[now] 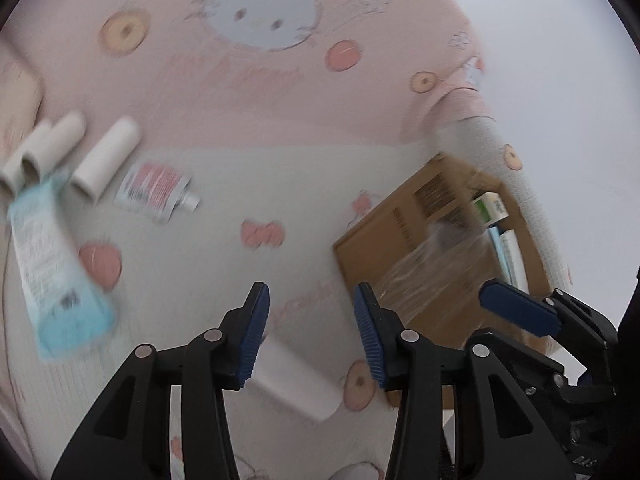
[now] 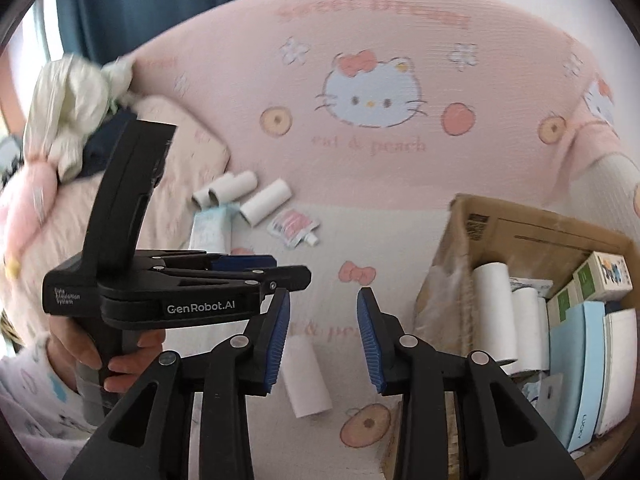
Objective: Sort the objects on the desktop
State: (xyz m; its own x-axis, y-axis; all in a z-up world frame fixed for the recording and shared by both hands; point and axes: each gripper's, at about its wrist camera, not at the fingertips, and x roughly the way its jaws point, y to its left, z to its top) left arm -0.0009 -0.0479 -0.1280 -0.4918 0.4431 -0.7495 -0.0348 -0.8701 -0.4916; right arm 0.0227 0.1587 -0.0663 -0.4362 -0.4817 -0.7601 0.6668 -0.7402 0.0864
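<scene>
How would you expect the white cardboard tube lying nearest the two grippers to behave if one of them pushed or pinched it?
The white tube lies on its side on the soft printed blanket, so a sideways push would probably roll it, though the fabric may slow it. It looks hollow like the open-ended tubes farther back, so it is likely light and could crush under a hard pinch.

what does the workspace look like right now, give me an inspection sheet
surface: pink and white cartoon-cat blanket.
job's things: cardboard box at right, holding white rolls and small cartons; outside it, one white roll near the grippers, three white tubes farther off, a light blue tube, a pink-striped pouch.
clutter: crumpled pale cloth at left.
grippers: left hand-held gripper open, empty; right hand-held gripper open, empty.
cables: nothing seen.
surroundings: blue curtain, white wall.
</scene>
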